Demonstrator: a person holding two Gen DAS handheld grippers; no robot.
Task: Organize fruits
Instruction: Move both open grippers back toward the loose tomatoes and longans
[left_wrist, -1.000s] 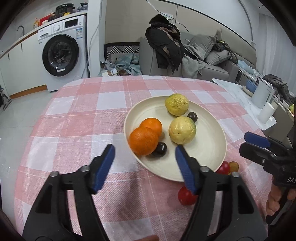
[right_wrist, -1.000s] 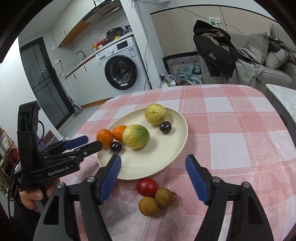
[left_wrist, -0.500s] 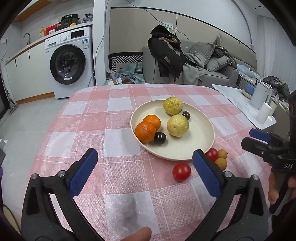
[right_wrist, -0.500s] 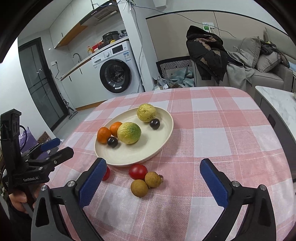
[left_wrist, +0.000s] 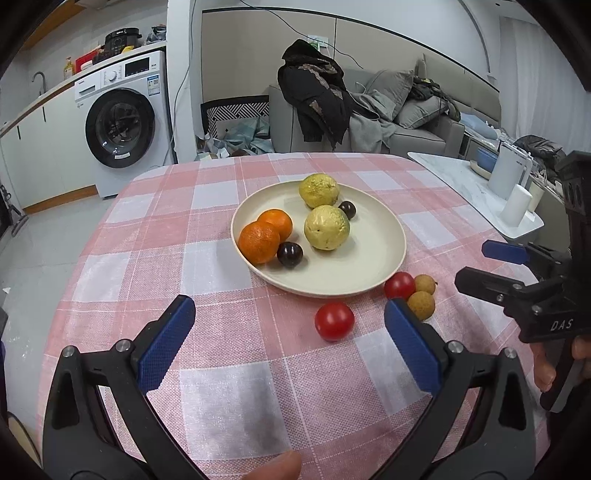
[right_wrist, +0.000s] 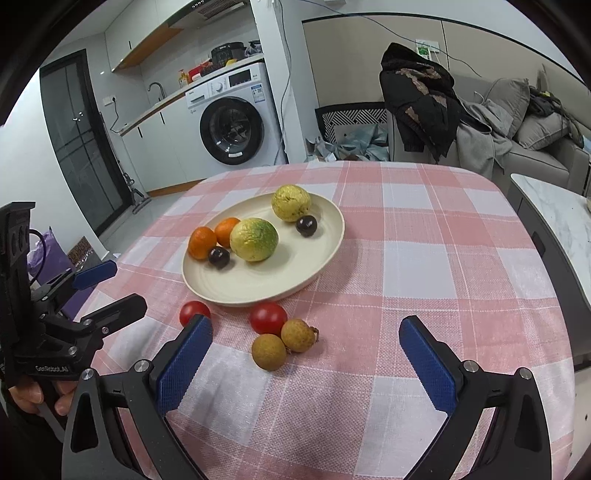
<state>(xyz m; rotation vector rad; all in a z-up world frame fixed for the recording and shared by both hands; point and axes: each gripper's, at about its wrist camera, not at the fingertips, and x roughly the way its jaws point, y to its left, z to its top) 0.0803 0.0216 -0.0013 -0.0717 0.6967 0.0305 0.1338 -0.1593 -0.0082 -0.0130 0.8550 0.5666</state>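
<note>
A cream plate (left_wrist: 373, 266) (right_wrist: 317, 254) on the pink checked tablecloth holds two oranges (left_wrist: 258, 242) (right_wrist: 202, 242), two yellow-green fruits (left_wrist: 326, 228) (right_wrist: 254, 239) and two dark plums (left_wrist: 290, 254) (right_wrist: 219, 257). On the cloth in front of the plate lie two red tomatoes (left_wrist: 334, 320) (right_wrist: 268, 318) and two brown longans (left_wrist: 421, 304) (right_wrist: 269, 351). My left gripper (left_wrist: 290, 321) is open and empty, short of the nearer tomato. My right gripper (right_wrist: 304, 338) is open and empty, with the longans just ahead between its fingers, untouched.
The table's rounded edge (left_wrist: 122, 184) drops off at the left and far side. A washing machine (left_wrist: 122, 125) stands beyond it, and a grey sofa (left_wrist: 406, 122) piled with clothes. A white side table (left_wrist: 476, 192) with a kettle stands to the right.
Both grippers have opened wide and drawn back from the plate. An orange that lay between the left jaws now rests on the plate, and the fruits on the cloth have come fully into view.
</note>
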